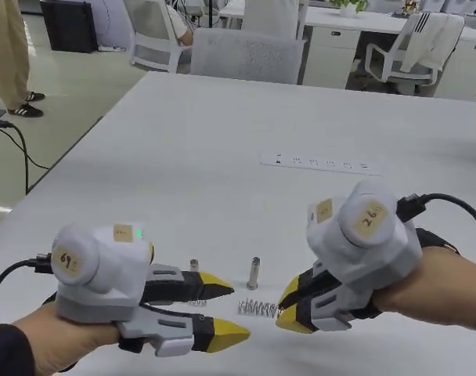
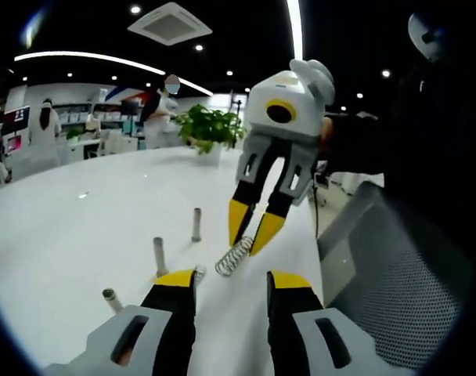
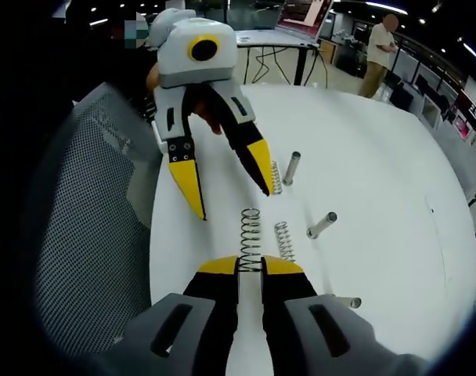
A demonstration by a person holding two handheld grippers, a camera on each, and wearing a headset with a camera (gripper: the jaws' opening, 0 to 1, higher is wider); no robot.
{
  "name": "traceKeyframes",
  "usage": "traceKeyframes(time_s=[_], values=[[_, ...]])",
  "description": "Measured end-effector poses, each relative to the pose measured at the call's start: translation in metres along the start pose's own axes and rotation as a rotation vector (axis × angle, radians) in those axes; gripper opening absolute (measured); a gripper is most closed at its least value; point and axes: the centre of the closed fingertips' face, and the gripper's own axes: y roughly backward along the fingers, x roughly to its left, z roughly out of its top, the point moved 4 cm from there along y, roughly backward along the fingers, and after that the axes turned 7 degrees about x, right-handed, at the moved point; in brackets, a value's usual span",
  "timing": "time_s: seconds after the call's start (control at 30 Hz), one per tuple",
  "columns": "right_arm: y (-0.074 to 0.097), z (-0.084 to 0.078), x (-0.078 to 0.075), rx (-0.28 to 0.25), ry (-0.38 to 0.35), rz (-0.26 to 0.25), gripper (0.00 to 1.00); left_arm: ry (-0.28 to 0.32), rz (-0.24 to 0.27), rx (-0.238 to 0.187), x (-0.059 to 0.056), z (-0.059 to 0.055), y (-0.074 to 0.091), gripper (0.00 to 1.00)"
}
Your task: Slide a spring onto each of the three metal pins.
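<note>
Right claw (image 3: pixel 250 268) clenched on one end of a spring (image 3: pixel 250 231). The coil sticks out ahead of the jaws, low at the table (image 3: pixel 394 157); we can't tell if it touches. Left claw (image 2: pixel 234 280) released, empty. We judge the spring light, soft and apt to flick out, so grip lightly at the end and leave the bore free. Right gripper view gives us a loose spring (image 3: pixel 283 239), a third spring (image 3: pixel 275 176) and three pins (image 3: pixel 291 167). Head view confirms pins stand upright.
</note>
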Motion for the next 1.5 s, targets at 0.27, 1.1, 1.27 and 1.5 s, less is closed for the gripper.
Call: traceKeyframes(time_s=[0.27, 1.1, 1.27, 1.5], values=[[-0.002, 0.005, 0.008, -0.001, 0.040, 0.034, 0.07, -0.028, -0.030, 0.014, -0.006, -0.001, -0.006, 0.21], [-0.001, 0.005, 0.019, 0.012, 0.146, 0.065, 0.08, -0.061, -0.088, 0.044, -0.018, -0.006, -0.010, 0.04], [-0.002, 0.006, 0.020, 0.005, 0.129, 0.066, 0.09, -0.052, -0.103, 0.033, -0.020, -0.006, -0.008, 0.03], [-0.003, 0.005, 0.020, -0.002, 0.115, 0.065, 0.09, -0.055, -0.110, 0.034, -0.023, -0.006, -0.009, 0.02]])
